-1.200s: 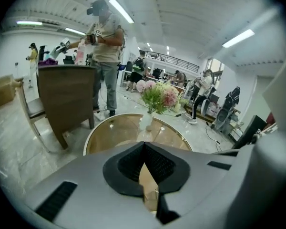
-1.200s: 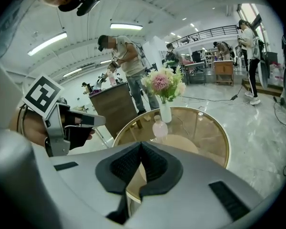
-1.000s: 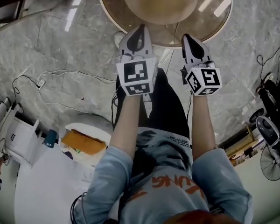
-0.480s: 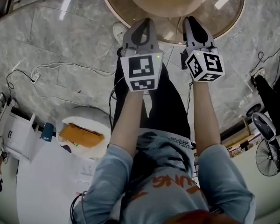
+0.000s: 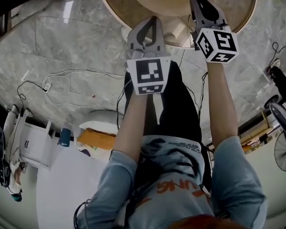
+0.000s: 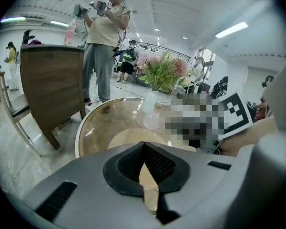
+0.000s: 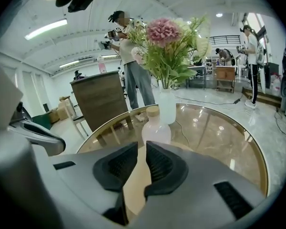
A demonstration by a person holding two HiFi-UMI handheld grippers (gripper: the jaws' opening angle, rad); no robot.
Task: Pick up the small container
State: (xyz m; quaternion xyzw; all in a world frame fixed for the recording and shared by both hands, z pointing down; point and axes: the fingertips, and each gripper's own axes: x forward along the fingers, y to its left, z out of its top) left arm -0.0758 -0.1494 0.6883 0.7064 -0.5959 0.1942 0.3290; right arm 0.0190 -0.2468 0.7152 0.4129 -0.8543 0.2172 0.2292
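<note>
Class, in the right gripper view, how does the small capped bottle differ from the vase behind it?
The bottle is shorter, the vase taller. The bottle is closed by a tan cap; the vase is open and holds flowers. The bottle is nearer the camera than the vase. Both are whitish and stand upright on the glass table.

1. R gripper (image 7: 141, 148): jaws had just been opening; narrow gap, nothing btw them.
2. Small container (image 7: 156, 131), white w/ tan cap, stood just past the jaw tips on glass table (image 7: 214, 132).
3. Vase (image 7: 167, 106) w/ flowers (image 7: 169, 42) stood right behind it.
</note>
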